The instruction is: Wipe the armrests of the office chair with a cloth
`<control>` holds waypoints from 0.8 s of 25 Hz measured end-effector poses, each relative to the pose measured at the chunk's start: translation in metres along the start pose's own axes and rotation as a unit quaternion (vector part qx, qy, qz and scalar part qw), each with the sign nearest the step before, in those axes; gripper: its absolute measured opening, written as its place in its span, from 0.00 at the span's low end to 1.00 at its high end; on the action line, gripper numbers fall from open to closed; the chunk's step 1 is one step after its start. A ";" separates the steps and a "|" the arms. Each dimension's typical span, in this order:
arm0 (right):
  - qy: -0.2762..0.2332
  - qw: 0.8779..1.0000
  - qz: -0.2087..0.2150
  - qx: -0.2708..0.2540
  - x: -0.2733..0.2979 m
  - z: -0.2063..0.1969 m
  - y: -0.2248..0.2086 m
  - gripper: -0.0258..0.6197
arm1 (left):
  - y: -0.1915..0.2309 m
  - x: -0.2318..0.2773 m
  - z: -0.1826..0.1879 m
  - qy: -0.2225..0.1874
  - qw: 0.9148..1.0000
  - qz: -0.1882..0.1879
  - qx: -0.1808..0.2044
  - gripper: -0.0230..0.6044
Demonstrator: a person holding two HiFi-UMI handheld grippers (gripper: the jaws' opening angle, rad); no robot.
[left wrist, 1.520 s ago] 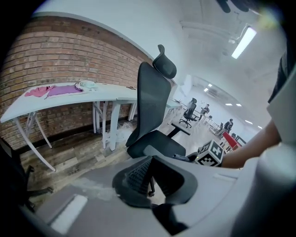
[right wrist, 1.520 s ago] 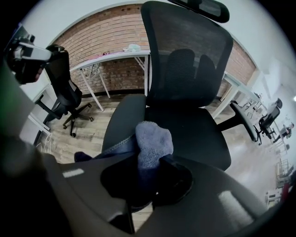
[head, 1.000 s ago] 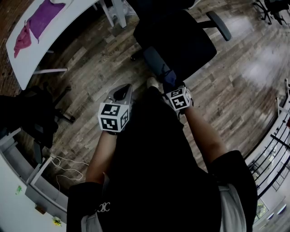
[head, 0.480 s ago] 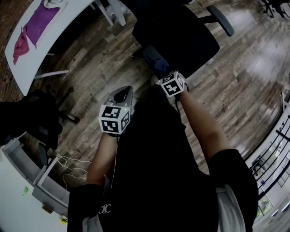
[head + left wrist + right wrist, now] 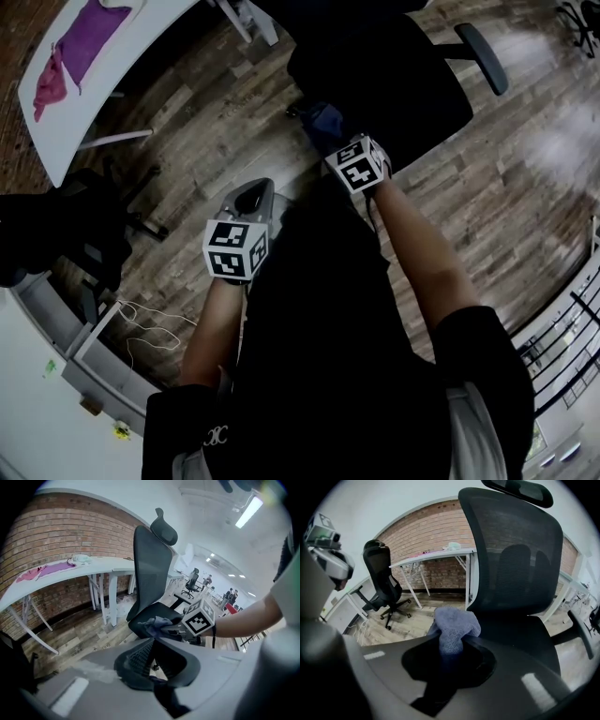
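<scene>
The left gripper [image 5: 253, 192] hangs idle nearest the body, its jaws together on nothing. Ahead of it, the right gripper [image 5: 449, 645] is clamped on the one blue-grey cloth [image 5: 454, 623], which bulges just past its fingertips over the near edge of the office chair [image 5: 511, 573]. The near armrest is hidden beneath the cloth, so wiping it seems to be in hand. Next come strokes along it, then a reach across the seat to the second armrest [image 5: 483, 56]. Beyond stand one spare chair [image 5: 380, 581] and one white desk [image 5: 436, 557].

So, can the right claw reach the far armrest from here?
Probably yes: the right claw, shut on the cloth, sits by the seat, with only open seat between it and the far armrest.
</scene>
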State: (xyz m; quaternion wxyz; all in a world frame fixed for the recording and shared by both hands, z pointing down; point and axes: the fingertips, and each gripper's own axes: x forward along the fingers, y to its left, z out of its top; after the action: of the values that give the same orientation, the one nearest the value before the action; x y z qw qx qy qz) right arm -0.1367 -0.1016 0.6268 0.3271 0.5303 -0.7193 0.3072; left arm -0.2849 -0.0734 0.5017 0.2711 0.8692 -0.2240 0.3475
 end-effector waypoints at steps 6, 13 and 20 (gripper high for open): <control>-0.029 0.991 0.084 -0.103 -0.032 -0.019 -0.024 0.15 | -0.008 0.025 0.011 0.021 1.000 -0.005 0.015 0.05; 0.005 0.943 0.164 -0.290 -0.051 -0.064 -0.059 0.14 | -0.025 0.061 0.020 0.050 0.998 -0.005 0.040 0.05; 0.019 0.877 0.238 -0.416 -0.022 -0.078 -0.036 0.14 | -0.028 0.089 0.021 0.075 0.996 0.011 0.041 0.05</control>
State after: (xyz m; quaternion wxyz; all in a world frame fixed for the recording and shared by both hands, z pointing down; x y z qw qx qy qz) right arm -0.0856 -0.0364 0.6595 0.4482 0.1516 -0.8791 0.0579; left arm -0.2000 -0.0836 0.5449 0.2476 0.8484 -0.1981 0.4239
